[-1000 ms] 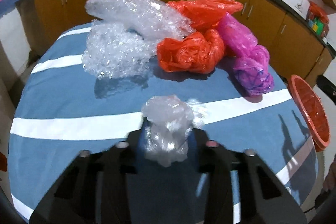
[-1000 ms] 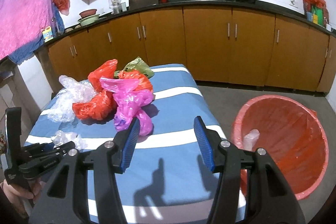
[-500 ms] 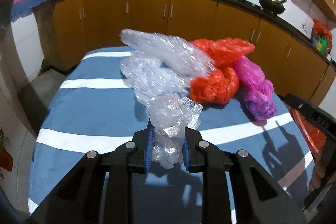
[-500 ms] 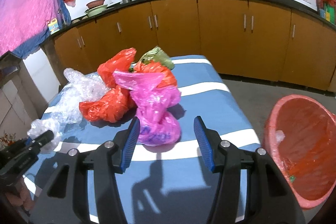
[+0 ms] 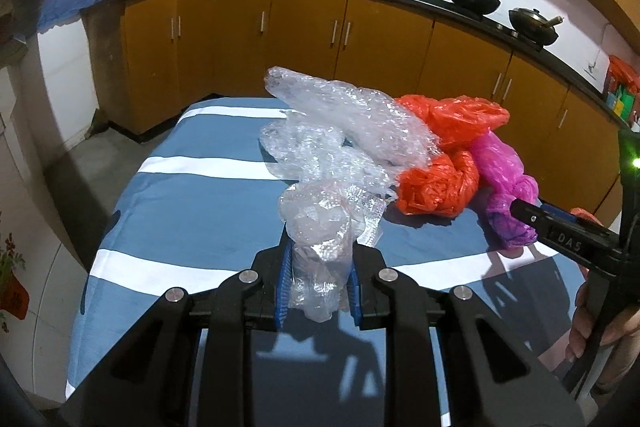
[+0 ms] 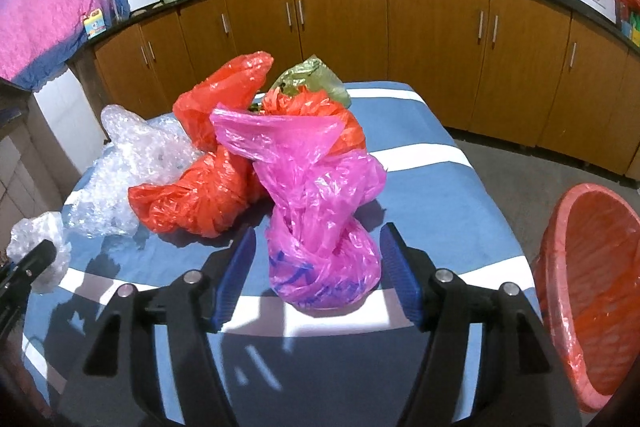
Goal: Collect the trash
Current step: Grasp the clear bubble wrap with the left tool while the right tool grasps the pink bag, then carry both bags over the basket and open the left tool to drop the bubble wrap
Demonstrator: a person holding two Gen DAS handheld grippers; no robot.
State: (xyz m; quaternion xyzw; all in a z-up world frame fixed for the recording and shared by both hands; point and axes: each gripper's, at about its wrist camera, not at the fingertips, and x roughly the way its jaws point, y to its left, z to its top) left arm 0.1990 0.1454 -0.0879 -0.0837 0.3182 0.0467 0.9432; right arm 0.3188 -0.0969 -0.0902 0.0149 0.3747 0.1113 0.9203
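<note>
Left gripper (image 5: 318, 283): tilted downward over the blue-and-white striped table (image 5: 192, 211), blue pads pinching a crumpled wad of clear plastic (image 5: 320, 227) that stands up between them, lifted off the cloth. Right gripper (image 6: 318, 275): angled down toward the table's near edge, jaws spread and just widened, flanking the knotted lower end of the pink bag (image 6: 320, 227) without the pads touching it; the bag rests on a white stripe. A hand (image 5: 600, 327) grasps the right gripper's handle at the lower right of the left view. Remaining trash, heaped mid-table: bubble wrap (image 5: 348, 123) at left, two orange bags (image 6: 208, 195) against it, a green bag (image 6: 312, 79) behind. Orange-red basket (image 6: 588, 299): on the floor just beside the table's right side.
</note>
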